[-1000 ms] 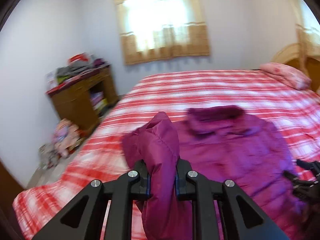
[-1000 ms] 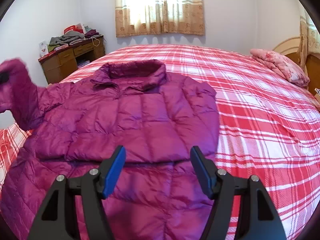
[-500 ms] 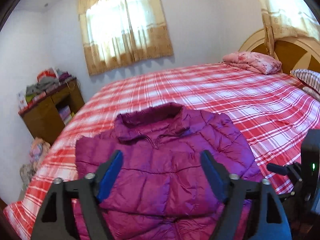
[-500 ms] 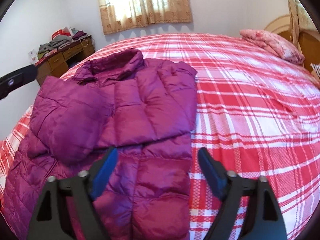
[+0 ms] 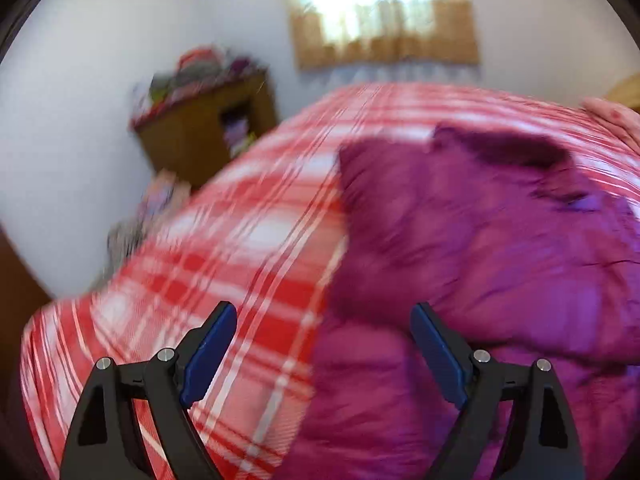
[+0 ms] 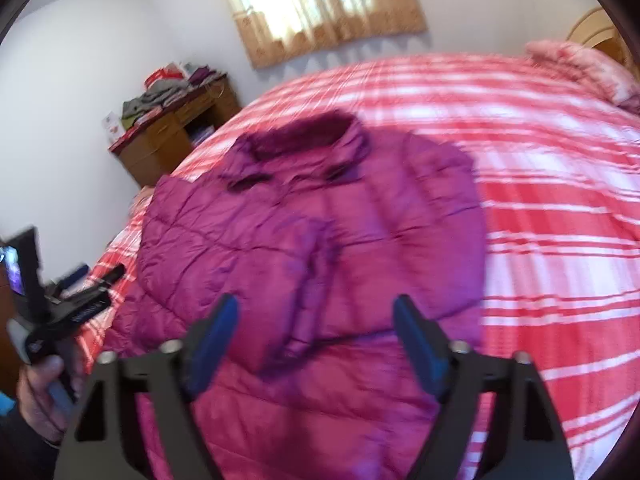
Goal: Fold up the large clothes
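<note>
With both sleeves lying across the jacket [image 6: 320, 248], left tongs [image 5: 324, 344] and right tongs [image 6: 316, 332] hang spread, empty; next, probably pinch the hem beneath them.

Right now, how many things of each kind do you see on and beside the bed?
Puffy magenta quilted jacket: 1
Red and white plaid bed cover: 1
Pink floral folded bedding: 1
Brown wooden desk heaped with clothes: 1
Black tongs with blue pads, both open: left, right: 2
Total: 6
</note>
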